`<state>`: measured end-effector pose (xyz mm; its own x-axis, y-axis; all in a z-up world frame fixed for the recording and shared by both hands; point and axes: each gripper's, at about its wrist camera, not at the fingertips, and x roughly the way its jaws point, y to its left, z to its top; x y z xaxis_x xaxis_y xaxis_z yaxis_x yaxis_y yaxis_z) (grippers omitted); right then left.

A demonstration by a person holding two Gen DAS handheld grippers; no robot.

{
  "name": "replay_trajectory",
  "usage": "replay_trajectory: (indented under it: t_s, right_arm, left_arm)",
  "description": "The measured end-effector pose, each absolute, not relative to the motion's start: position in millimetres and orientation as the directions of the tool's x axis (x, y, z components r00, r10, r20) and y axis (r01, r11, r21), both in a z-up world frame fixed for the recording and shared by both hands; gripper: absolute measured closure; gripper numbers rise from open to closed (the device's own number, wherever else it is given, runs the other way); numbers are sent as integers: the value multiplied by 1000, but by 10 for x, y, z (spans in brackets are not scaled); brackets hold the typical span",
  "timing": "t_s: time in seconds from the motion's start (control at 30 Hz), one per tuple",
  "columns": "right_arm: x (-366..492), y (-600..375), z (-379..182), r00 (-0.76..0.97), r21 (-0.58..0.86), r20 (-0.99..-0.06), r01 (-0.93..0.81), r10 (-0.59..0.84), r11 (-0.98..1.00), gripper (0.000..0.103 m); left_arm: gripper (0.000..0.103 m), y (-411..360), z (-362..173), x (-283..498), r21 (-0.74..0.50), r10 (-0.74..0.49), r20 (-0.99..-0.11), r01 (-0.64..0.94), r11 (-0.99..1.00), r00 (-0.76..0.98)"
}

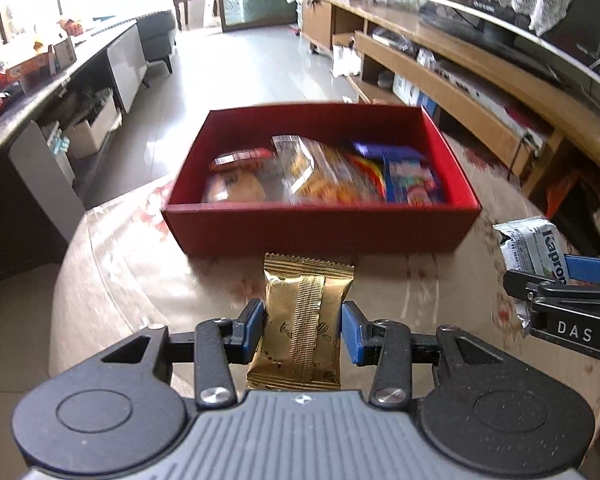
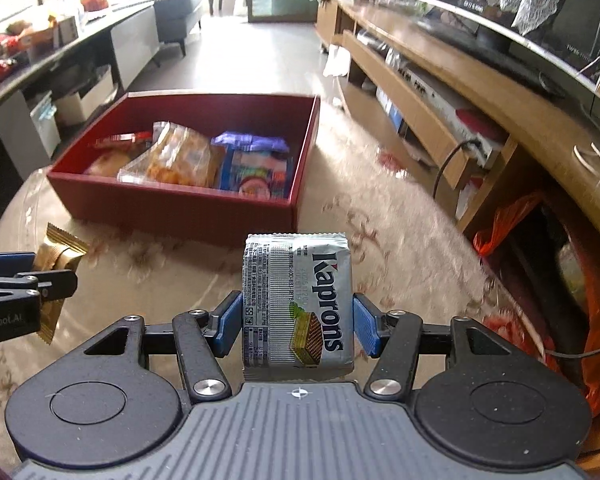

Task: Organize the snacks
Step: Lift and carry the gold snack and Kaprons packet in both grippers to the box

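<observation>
The left gripper (image 1: pixel 303 330) pinches a gold snack packet (image 1: pixel 300 332) between its blue pads (image 1: pixel 350 332), one pad against each long side. The packet stands lengthwise along the fingers, its crimped far end projecting toward the red box (image 1: pixel 320 228), which lies directly ahead on the bench (image 1: pixel 120 280).

The right gripper (image 2: pixel 298 326) pinches a silver wafer packet (image 2: pixel 298 304), printed "Kaprons", in the same manner, with pads on both side edges. From this gripper, the red box (image 2: pixel 180 208) lies ahead and to the left.

The box is open-topped and holds several wrapped snacks (image 1: pixel 324 176). Both held packets are clear of the bench and short of the box's near wall.
</observation>
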<state>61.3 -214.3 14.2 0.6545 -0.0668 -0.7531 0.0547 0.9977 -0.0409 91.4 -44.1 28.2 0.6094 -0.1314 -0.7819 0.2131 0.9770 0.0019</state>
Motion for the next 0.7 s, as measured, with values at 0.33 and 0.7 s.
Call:
replay_trajectory:
  t_s: [0.33,0.7]
  right_arm:
    - [900,-2147,405,731,5,-680,75,-52,997,38]
    - [1193,-2140,527,768,35,-639,81,-40,996,38]
  left_arm:
    - [64,-459,512,1256,7,-112,-730,172,985,674]
    - [64,-490,617,1559,11,-95,-704,145,989,703]
